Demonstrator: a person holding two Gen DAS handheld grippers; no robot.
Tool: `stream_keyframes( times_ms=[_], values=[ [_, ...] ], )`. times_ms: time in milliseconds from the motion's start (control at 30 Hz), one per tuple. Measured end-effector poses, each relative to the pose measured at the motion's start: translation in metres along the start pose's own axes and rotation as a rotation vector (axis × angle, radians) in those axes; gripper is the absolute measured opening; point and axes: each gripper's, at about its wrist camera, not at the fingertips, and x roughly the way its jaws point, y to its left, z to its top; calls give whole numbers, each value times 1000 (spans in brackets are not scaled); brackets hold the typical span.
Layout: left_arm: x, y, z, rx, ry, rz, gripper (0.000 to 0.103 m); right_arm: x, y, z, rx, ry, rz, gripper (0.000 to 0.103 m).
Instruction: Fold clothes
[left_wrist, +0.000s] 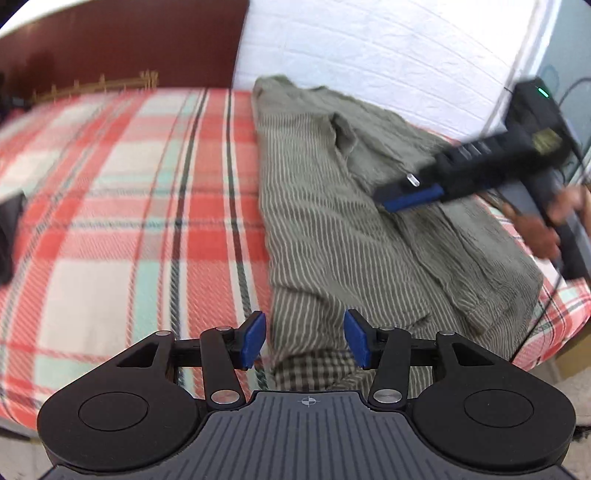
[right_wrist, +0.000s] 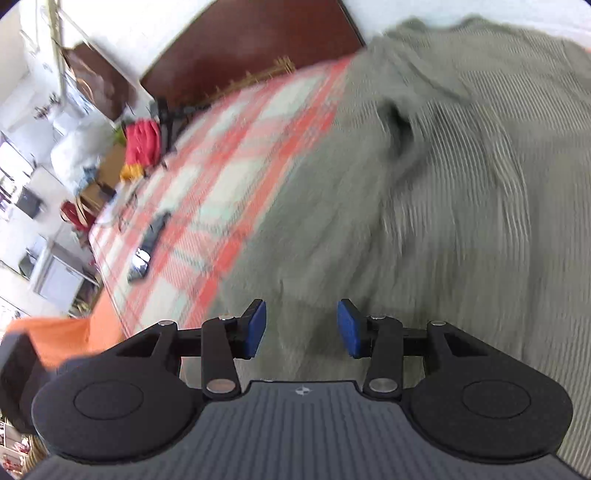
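An olive-green striped garment (left_wrist: 332, 206) lies lengthwise on a red, white and teal plaid bedspread (left_wrist: 129, 206), partly folded, with a flap doubled over its right half. My left gripper (left_wrist: 304, 341) hangs over the garment's near end, jaws apart, blue pads clear of the cloth. In the left wrist view my right gripper (left_wrist: 410, 195) reaches in from the right above the garment's middle, held by a hand (left_wrist: 539, 229). In the right wrist view the right gripper (right_wrist: 301, 328) is open over the blurred garment (right_wrist: 424, 184), nothing between its pads.
A dark wooden headboard (left_wrist: 122, 48) and a white brick wall (left_wrist: 388, 55) bound the bed's far side. Dark flat objects (right_wrist: 147, 243) lie on the bedspread (right_wrist: 236, 155) to the left. Orange cloth (right_wrist: 62, 339) and a cluttered room show beyond the bed's edge.
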Motion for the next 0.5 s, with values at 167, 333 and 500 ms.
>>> stream_keyframes(
  times_ms=[167, 333, 500],
  values=[
    [0, 13, -9, -81, 1, -33, 5, 4, -7, -29, 111, 66, 100, 47],
    [-31, -1, -17, -24, -67, 3, 2, 3, 1, -39, 119, 73, 166, 5],
    [-24, -4, -38, -30, -8, 32, 3, 6, -2, -45, 131, 71, 136, 5]
  ],
)
